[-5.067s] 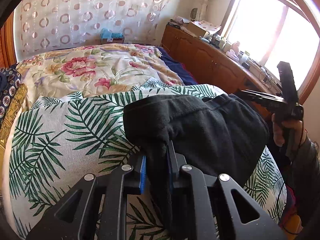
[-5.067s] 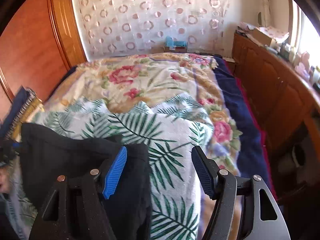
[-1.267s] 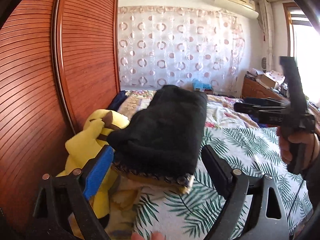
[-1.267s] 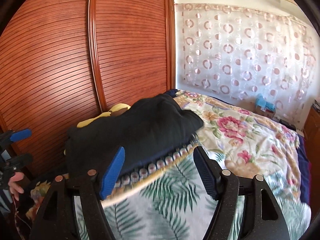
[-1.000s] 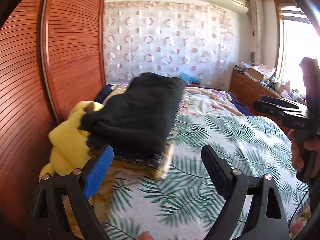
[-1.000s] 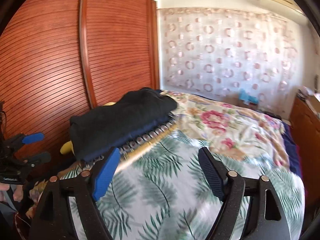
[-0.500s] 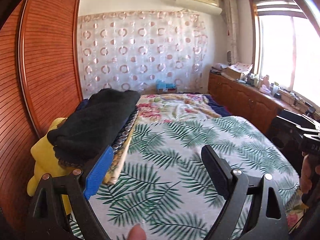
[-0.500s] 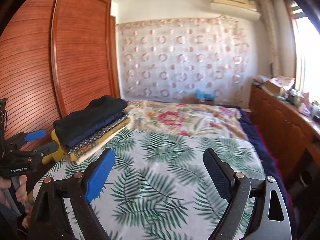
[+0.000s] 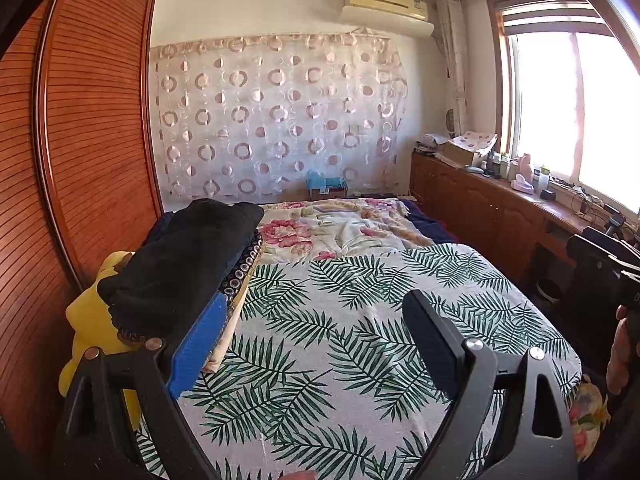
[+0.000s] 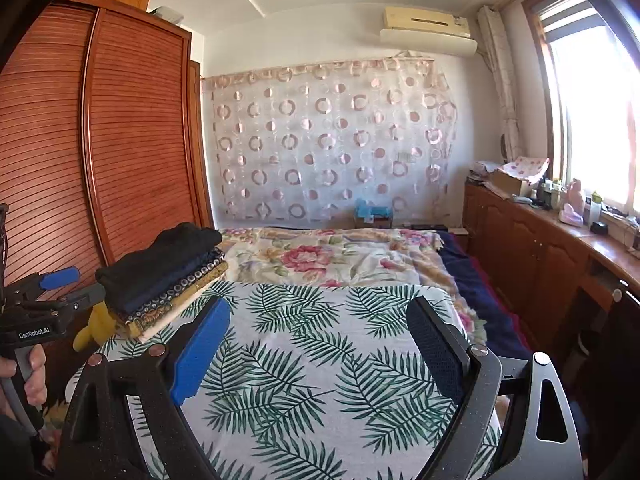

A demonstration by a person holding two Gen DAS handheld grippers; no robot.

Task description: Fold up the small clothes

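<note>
Though folded flat, the black garment [image 9: 188,264] topping the stack of folded clothes [image 10: 168,296] at middle left looks soft and light; I'd pinch its thick folded edge. Left gripper [image 9: 316,340] and right gripper [image 10: 320,344] gape wide, empty, above the palm-leaf sheet [image 9: 360,320].

Folded clothes stack [image 10: 160,280] on bed [image 10: 320,360]

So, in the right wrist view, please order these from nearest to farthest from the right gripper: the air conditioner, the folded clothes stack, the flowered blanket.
From the right gripper:
1. Folded clothes stack, at left on the bed's edge.
2. Flowered blanket, straight ahead, further up the bed.
3. Air conditioner, high on the far wall.
</note>
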